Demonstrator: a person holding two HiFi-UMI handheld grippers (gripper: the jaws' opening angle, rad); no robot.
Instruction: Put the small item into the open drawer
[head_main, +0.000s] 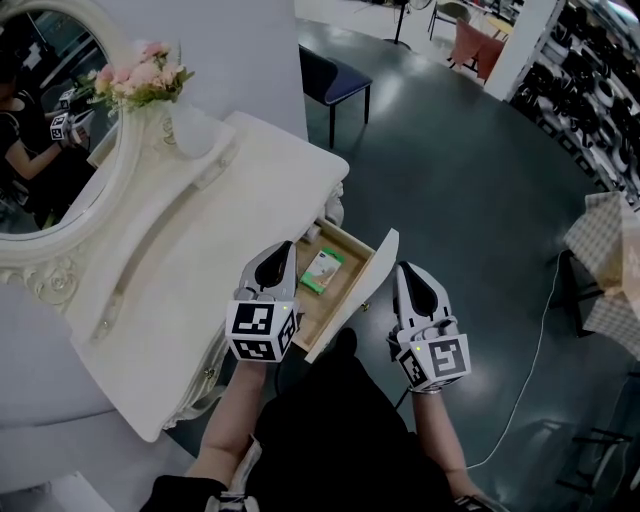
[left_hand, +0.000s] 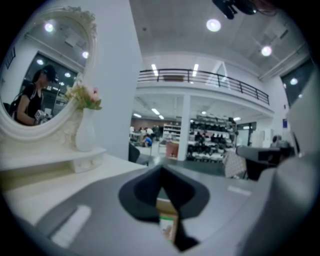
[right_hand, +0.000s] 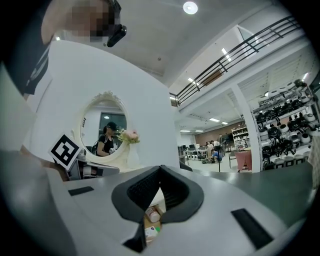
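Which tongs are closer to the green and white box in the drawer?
Left. The left tongs hang beside the box; the right tongs are outside the drawer front, farther off.

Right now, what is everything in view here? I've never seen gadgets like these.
dressing table: 1, cream white, left half of the head view
mirror: 1, oval, cream frame, at the table's back
vase: 1, white, holding pink flowers, on the table beside the mirror
drawer: 1, white front, wooden inside, pulled open from the table
box: 1, green and white, lying in the drawer
small bottle: 1, pale, in the drawer, shown only in the right gripper view
chair: 1, dark blue, on the floor beyond the table
cable: 1, white, on the dark floor, right
checked cloth: 1, beige, far right edge
left gripper: 1, grey-white, jaws shut, empty, at the drawer's left side
right gripper: 1, grey-white, jaws shut, empty, right of the drawer front
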